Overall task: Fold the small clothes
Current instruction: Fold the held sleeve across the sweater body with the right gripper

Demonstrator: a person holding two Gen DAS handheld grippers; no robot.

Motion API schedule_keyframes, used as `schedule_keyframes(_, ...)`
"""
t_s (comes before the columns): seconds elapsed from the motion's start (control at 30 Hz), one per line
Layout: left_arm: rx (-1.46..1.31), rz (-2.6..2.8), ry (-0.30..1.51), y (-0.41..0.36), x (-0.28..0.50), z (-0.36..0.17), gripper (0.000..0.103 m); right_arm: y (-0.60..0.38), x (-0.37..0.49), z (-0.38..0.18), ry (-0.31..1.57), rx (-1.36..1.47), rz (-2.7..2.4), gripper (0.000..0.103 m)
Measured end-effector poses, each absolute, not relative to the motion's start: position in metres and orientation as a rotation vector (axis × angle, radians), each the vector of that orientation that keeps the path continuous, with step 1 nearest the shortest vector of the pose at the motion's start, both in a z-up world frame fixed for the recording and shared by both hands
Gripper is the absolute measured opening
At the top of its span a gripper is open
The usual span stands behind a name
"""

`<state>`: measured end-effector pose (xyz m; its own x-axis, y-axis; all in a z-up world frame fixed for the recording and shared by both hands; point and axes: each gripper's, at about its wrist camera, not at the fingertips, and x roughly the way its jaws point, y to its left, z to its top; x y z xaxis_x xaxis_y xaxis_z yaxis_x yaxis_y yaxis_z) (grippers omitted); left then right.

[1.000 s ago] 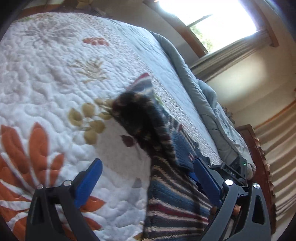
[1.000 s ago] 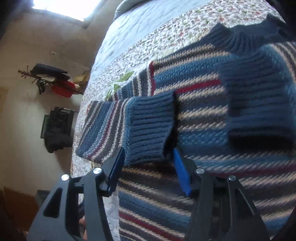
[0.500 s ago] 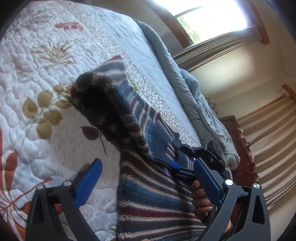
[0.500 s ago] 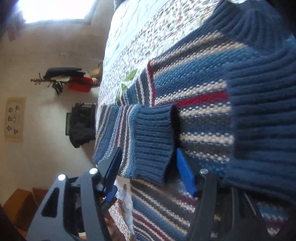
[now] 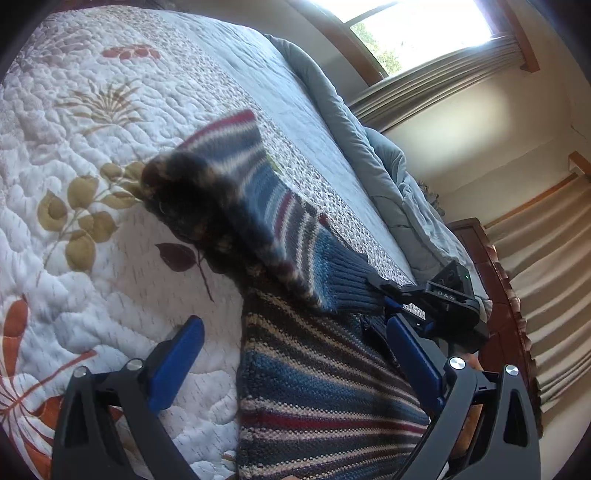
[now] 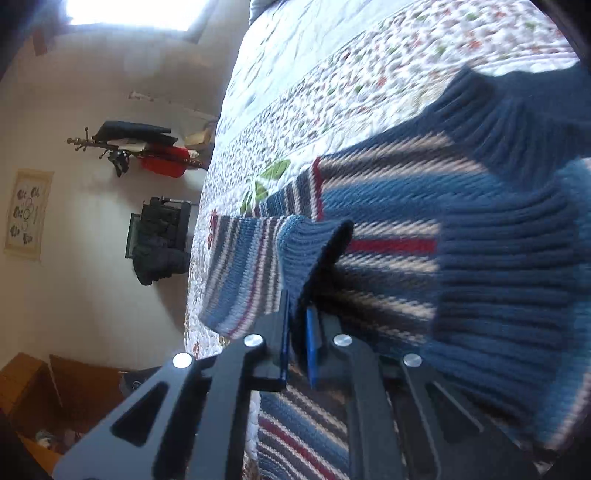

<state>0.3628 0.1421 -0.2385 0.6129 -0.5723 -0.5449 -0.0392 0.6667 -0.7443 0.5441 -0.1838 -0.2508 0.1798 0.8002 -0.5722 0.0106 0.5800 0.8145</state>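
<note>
A small blue knit sweater with red, cream and grey stripes (image 5: 325,391) lies on the quilted bed. My right gripper (image 6: 297,325) is shut on the ribbed cuff (image 6: 314,251) of one sleeve and holds the sleeve lifted over the sweater's body (image 6: 498,266). In the left wrist view the same sleeve (image 5: 266,221) arches up from the quilt to the right gripper (image 5: 436,299). My left gripper (image 5: 291,354) is open and empty, its jaws straddling the sweater's left edge near the hem.
The white floral quilt (image 5: 74,155) covers the bed; a grey duvet (image 5: 369,155) is bunched along the far side. A window (image 5: 424,26) and curtains stand beyond. In the right wrist view a wall coat rack (image 6: 140,147) and dark bags (image 6: 159,236) hang on the wall.
My right gripper closed on the sleeve cuff and lifted it. The sleeve rose off the quilt and now arches over the body. My left gripper stayed open.
</note>
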Motion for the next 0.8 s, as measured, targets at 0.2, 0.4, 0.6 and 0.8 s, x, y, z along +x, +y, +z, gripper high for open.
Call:
schedule_keyframes(0.2, -0.816, -0.325, 0.874, 0.146, 0.363, -0.243, 0.099, -0.186, 0.536, -0.268, 1.316, 0.783, 0.601, 0.006)
schedule_keyframes(0.4, -0.82, -0.327, 0.882, 0.148, 0.363, -0.247, 0.099, -0.184, 0.527, -0.268, 1.323, 0.7, 0.555, 0.037)
schedule_keyframes(0.6, -0.811, -0.342, 0.875, 0.146, 0.364, -0.243, 0.099, -0.193, 0.509, -0.279, 1.359, 0.809, 0.529, 0.042)
schedule_keyframes(0.8, -0.82, -0.341, 0.876, 0.147, 0.363, -0.244, 0.099, -0.186, 0.513, -0.294, 1.328, 1.016, 0.604, 0.032)
